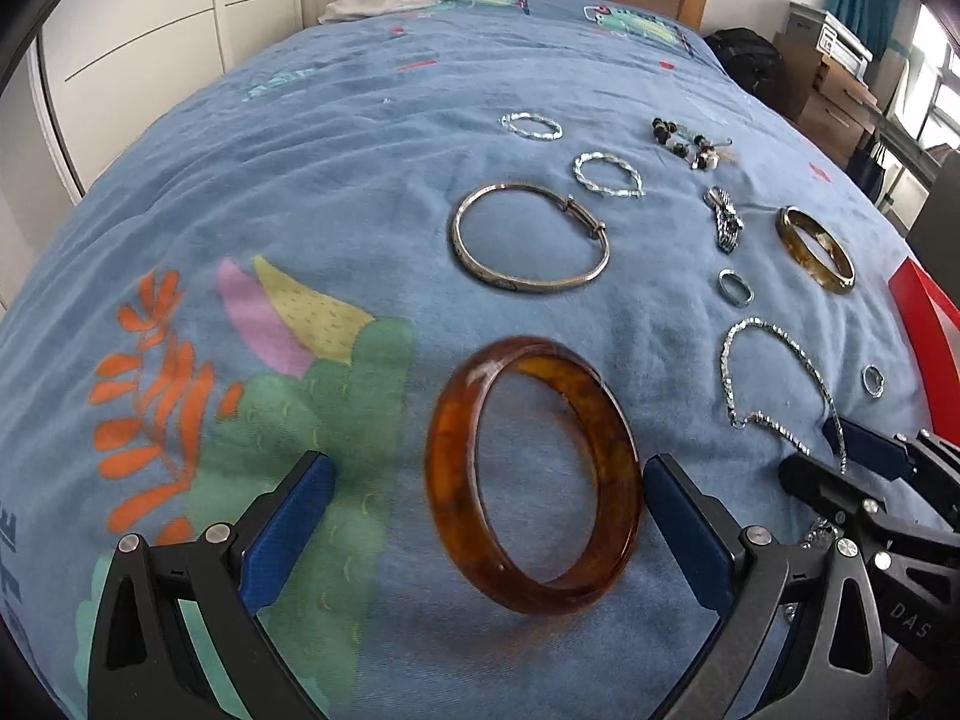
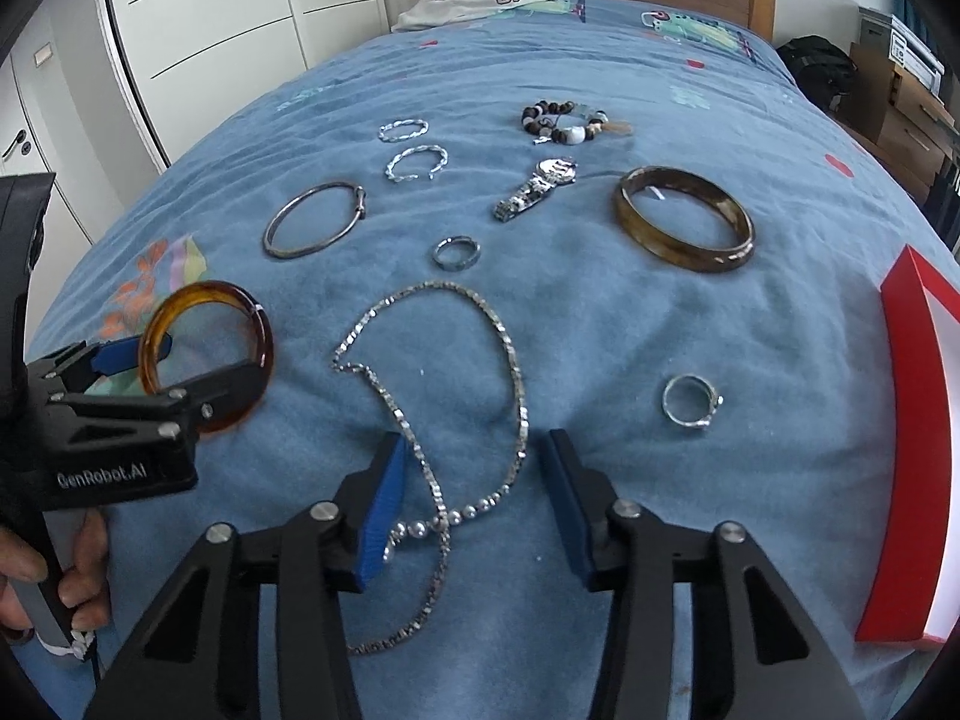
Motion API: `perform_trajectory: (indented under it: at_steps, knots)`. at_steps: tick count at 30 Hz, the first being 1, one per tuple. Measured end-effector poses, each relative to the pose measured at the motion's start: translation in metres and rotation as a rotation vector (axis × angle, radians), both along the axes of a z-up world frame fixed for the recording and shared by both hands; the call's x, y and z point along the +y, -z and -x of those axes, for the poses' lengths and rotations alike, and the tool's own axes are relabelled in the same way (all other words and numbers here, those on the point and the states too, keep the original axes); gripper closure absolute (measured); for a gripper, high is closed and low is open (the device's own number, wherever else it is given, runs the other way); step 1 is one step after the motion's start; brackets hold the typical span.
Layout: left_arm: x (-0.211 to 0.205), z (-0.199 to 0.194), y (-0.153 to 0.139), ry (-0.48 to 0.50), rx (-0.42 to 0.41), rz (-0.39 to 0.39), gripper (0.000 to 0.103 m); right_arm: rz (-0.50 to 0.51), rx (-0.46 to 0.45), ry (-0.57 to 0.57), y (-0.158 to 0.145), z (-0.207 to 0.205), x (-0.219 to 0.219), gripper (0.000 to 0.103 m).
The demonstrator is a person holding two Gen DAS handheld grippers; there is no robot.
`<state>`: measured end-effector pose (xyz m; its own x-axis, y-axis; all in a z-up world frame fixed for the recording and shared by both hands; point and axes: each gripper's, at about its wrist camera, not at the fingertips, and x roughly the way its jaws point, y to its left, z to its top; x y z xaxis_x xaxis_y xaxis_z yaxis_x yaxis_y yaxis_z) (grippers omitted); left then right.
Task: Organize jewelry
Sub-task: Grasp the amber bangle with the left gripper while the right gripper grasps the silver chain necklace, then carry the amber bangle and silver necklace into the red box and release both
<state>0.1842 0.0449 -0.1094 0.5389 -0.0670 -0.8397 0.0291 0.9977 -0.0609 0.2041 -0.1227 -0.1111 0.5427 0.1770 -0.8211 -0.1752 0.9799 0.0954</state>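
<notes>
An amber bangle (image 1: 531, 474) stands tilted on edge between the wide-open fingers of my left gripper (image 1: 489, 480); it leans near the right pad, and contact is unclear. In the right wrist view the bangle (image 2: 207, 354) sits at my left gripper (image 2: 180, 372). My right gripper (image 2: 474, 492) is open low over a silver chain necklace (image 2: 456, 396) on the blue bedspread, its pads either side of the beaded part. In the left wrist view the right gripper (image 1: 840, 456) is at the necklace (image 1: 774, 384).
On the bedspread lie a silver bangle (image 2: 315, 219), two twisted silver bracelets (image 2: 417, 162), a beaded bracelet (image 2: 564, 120), a watch (image 2: 534, 186), a brown bangle (image 2: 684, 219), and rings (image 2: 457, 253) (image 2: 690, 401). A red box (image 2: 912, 456) sits right.
</notes>
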Motion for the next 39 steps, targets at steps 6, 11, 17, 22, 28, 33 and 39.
perform_trajectory:
  at_steps: [6,11,17,22,28,33,39]
  knots:
    - [0.003,0.004,-0.001,-0.01,-0.019,0.013,0.011,0.009,-0.007,-0.012,0.001,0.001,0.001,0.064]
    - [0.004,0.008,-0.006,0.009,-0.041,0.028,0.026,-0.013,-0.002,-0.004,0.0,-0.001,-0.004,0.087]
    - [0.007,0.013,-0.015,0.004,-0.055,0.052,0.026,-0.056,0.01,-0.005,-0.005,0.0,-0.01,0.098]
    - [0.003,0.021,-0.028,0.014,-0.069,0.031,0.026,-0.093,-0.003,-0.012,-0.016,0.007,-0.013,0.098]
    - [-0.007,0.029,-0.052,0.023,-0.093,0.029,0.026,-0.133,-0.064,0.001,-0.05,0.024,-0.024,0.098]
    - [-0.034,0.034,-0.083,0.08,-0.13,0.058,0.026,-0.138,-0.137,0.035,-0.09,0.045,-0.048,0.098]
    - [-0.094,0.035,-0.116,0.202,-0.164,0.11,0.026,-0.105,-0.202,0.113,-0.131,0.07,-0.107,0.098]
